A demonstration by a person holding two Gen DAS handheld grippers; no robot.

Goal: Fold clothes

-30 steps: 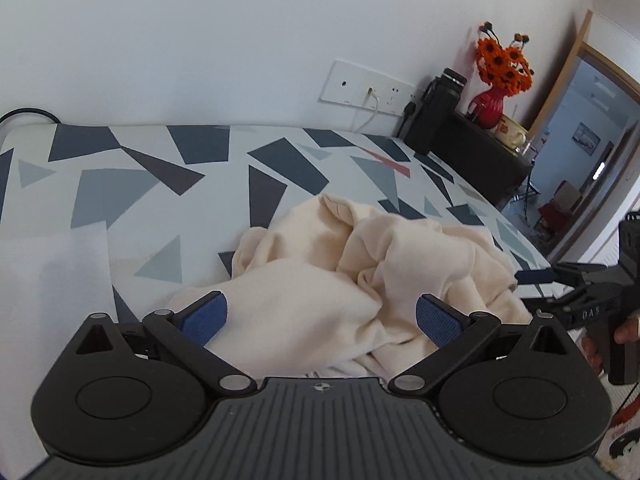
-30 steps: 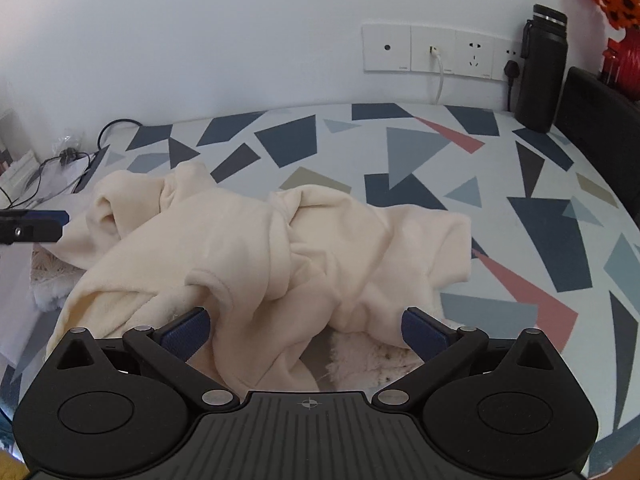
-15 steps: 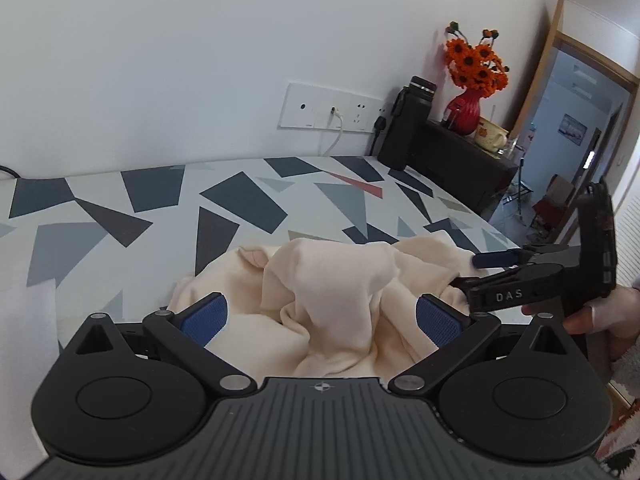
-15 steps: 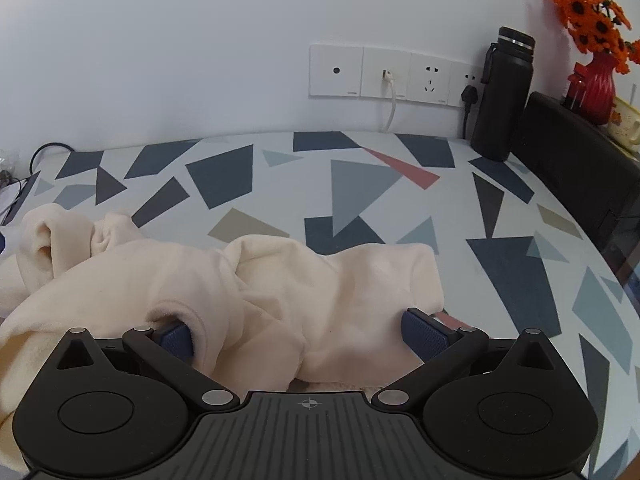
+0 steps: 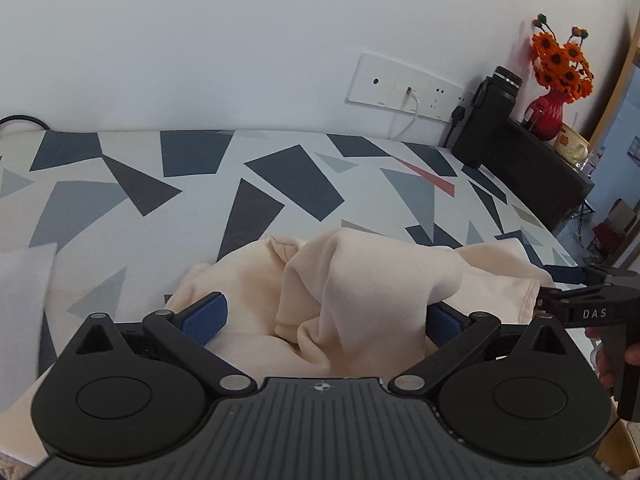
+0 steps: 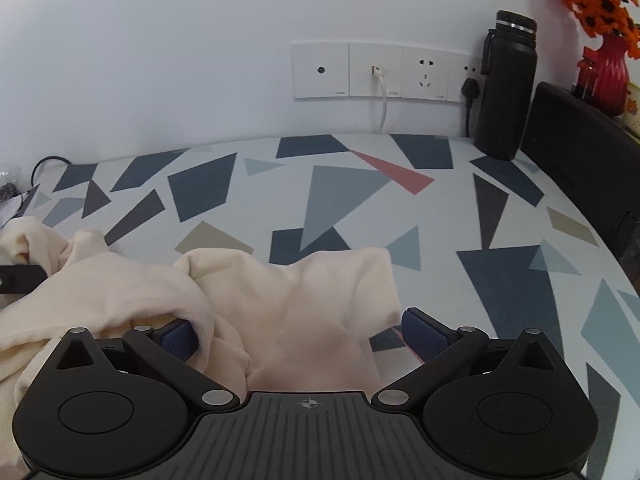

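A cream garment [image 5: 360,280] lies crumpled on the patterned table [image 5: 248,176]. My left gripper [image 5: 320,316] is open, low over the garment's left part, with cloth bunched between its blue pads. My right gripper [image 6: 300,334] is open over the garment's [image 6: 288,304] right end, cloth lying between its pads and partly over the left pad. The right gripper also shows at the right edge of the left wrist view [image 5: 576,292], its fingers at the garment's hem.
A black bottle [image 6: 506,88] stands at the back right by the wall sockets [image 6: 380,70]. A dark cabinet [image 5: 540,176] with a red vase of orange flowers [image 5: 548,112] is beyond. A white cloth [image 5: 24,280] lies at the left. Cables [image 6: 16,192] lie at far left.
Both grippers have moved down and in toward the garment; cloth now lies between each pair of pads. The garment has bunched closer to the table's near edge.
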